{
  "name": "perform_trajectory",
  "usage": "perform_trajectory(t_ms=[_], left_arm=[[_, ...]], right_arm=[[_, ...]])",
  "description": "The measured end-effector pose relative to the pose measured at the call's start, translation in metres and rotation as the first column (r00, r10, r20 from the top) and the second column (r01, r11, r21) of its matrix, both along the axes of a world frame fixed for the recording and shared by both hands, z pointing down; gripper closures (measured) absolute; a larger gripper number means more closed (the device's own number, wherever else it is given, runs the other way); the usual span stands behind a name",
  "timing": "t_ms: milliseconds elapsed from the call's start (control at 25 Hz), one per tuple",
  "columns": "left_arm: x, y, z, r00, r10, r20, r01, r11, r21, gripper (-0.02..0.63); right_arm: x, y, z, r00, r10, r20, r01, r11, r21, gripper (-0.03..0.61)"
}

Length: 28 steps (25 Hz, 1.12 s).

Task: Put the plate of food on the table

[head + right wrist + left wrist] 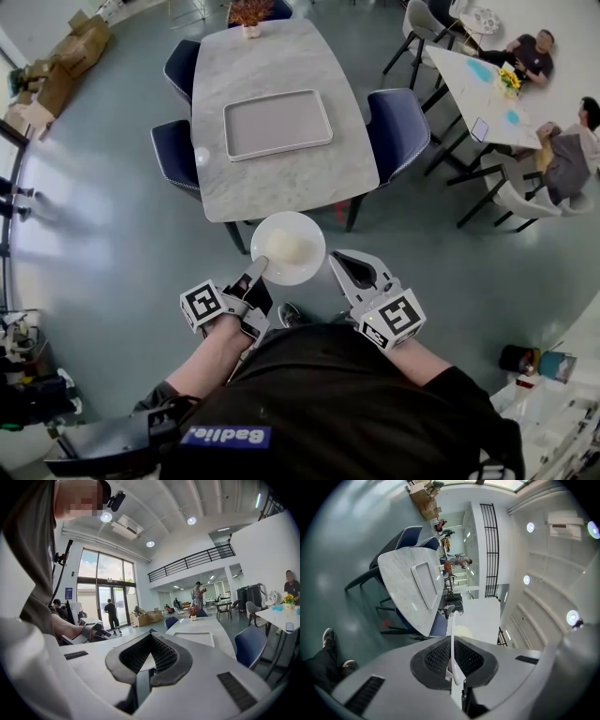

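A white plate [300,267] carrying a pale lump of food [287,247] hangs in the air just short of the marble table's [281,183] near edge. My left gripper [260,269] is shut on the plate's near-left rim. In the left gripper view the rim [452,634] runs edge-on between the black pads, with the food [462,631] just beyond. My right gripper [349,267] is beside the plate's right side, apart from it; in its own view the right gripper [149,644] is shut on nothing.
An empty grey tray [277,124] lies at the table's middle, and a small potted plant [249,14] stands at the far end. Navy chairs [397,131] flank both long sides. A second table [478,84] with seated people is at the right. Cardboard boxes [66,56] are stacked far left.
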<state>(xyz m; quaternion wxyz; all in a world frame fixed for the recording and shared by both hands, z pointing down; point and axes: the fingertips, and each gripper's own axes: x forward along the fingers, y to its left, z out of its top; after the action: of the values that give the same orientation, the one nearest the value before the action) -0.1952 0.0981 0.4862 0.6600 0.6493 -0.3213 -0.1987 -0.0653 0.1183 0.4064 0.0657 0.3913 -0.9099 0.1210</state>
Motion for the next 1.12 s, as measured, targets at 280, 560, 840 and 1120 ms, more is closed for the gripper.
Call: perform_trajectory(t_ms=[280,560,840,1120], left_arm=[[0.004,-0.013,0.006,1.0,-0.019,-0.001,0.019,1.0,-0.004,0.598],[0.019,-0.034,0.005,0.999,-0.047,0.022,0.046,0.999,0.011,0.598],[0.029,-0.062,-0.002,0.994,-0.098,0.04,0.098,0.995,0.007,0.598],[0.038,-0.092,-0.005,0.988,-0.148,0.04,0.148,0.989,0.002,0.598]], right_arm=[[0.008,-0.007,0.006,1.0,-0.004,0.001,0.004,1.0,-0.017,0.568],[0.023,-0.031,0.007,0.999,-0.051,0.009,0.051,0.998,-0.023,0.568],[0.033,-0.071,-0.003,0.993,-0.112,0.022,0.113,0.994,-0.015,0.568],[0.043,-0.104,-0.006,0.987,-0.155,0.044,0.155,0.988,-0.014,0.568]])
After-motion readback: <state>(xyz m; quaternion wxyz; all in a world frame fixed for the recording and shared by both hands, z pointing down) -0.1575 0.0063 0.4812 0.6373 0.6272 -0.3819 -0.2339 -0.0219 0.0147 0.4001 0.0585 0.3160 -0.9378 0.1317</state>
